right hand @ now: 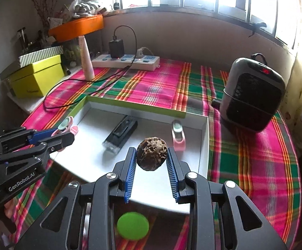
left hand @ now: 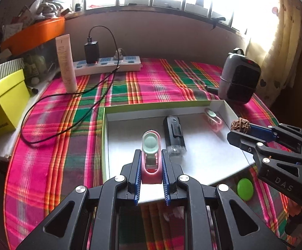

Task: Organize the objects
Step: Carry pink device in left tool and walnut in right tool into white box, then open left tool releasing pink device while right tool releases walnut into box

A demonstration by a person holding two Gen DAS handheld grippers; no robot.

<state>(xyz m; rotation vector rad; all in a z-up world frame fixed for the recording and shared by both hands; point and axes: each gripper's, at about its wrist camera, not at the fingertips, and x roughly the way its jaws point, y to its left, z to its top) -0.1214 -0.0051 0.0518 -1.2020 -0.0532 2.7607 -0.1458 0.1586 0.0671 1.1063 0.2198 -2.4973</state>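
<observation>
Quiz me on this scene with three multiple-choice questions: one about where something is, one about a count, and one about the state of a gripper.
1. Where does the green disc lie?
A. in the white tray
B. on the plaid cloth near the tray's front edge
C. on the yellow box

2. How many pink clips are in sight, held or not?
A. one
B. two
C. four

3. What is the right gripper doing?
A. standing open and empty
B. shut on a walnut
C. shut on the black device

Answers:
1 B: the disc rests on the plaid cloth outside the white tray.
2 B: one pink clip sits between the left gripper's fingers, another lies in the tray.
3 B: the walnut is pinched between its fingers.
</observation>
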